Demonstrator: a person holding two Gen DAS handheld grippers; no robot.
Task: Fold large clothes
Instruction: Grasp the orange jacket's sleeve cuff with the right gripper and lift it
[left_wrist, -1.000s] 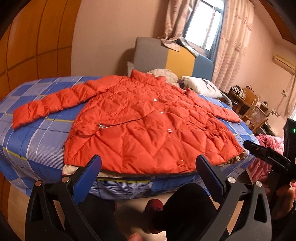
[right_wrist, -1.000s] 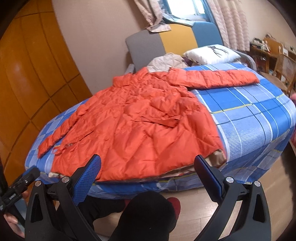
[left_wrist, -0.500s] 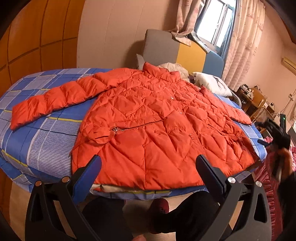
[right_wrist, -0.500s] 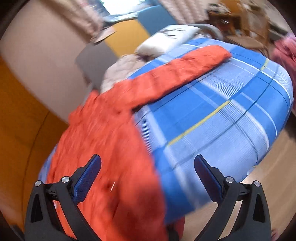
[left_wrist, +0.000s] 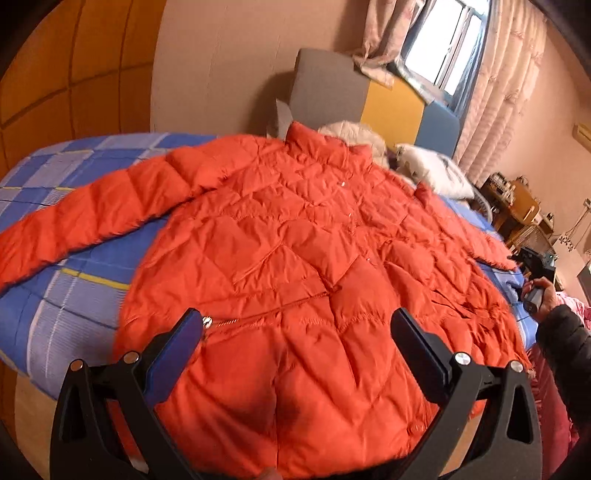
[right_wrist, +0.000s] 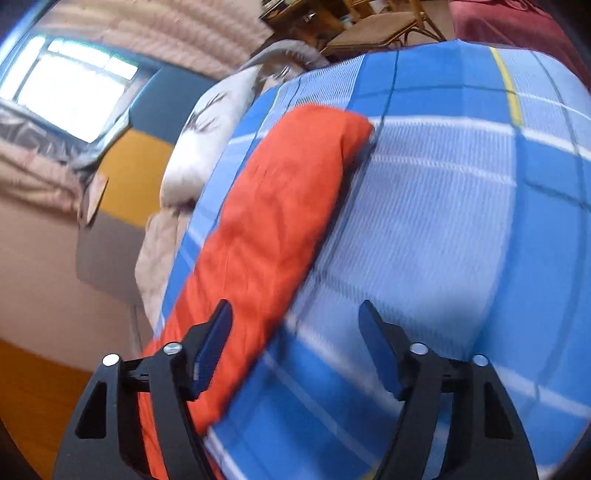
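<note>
Orange puffer jacket (left_wrist: 295, 280) is lying face-up and spread flat on the blue plaid bedspread (left_wrist: 66, 295), collar toward the headboard (left_wrist: 332, 88), hem at the near bed edge. Right gripper (right_wrist: 295, 347) is hanging over the jacket's right sleeve (right_wrist: 280, 206), jaws closing but nothing pinched yet: the sleeve is sitting mostly under and beside the left-hand pad in that view, and bare bedspread is filling the gap between the pads. Sleeve's long axis is running away from the claw, up and slightly rightward in the right wrist view, with the cuff at the far end and the shoulder end passing below the gripper. So the claw is offset to the outside of the sleeve; my read is it needs to shift toward the sleeve before the pads can bite fabric. Left gripper (left_wrist: 295, 347) is spread wide and empty, hovering over the lower front panel near the hem, with the zipper pull (left_wrist: 207, 322) just beside its left pad. Left sleeve (left_wrist: 92, 214) is stretching well off to the left of that claw, across the bedspread. Right hand (left_wrist: 537, 295) is showing at the far right edge of the left wrist view, near the right cuff, so it is clearly the nearer one for that sleeve.
</note>
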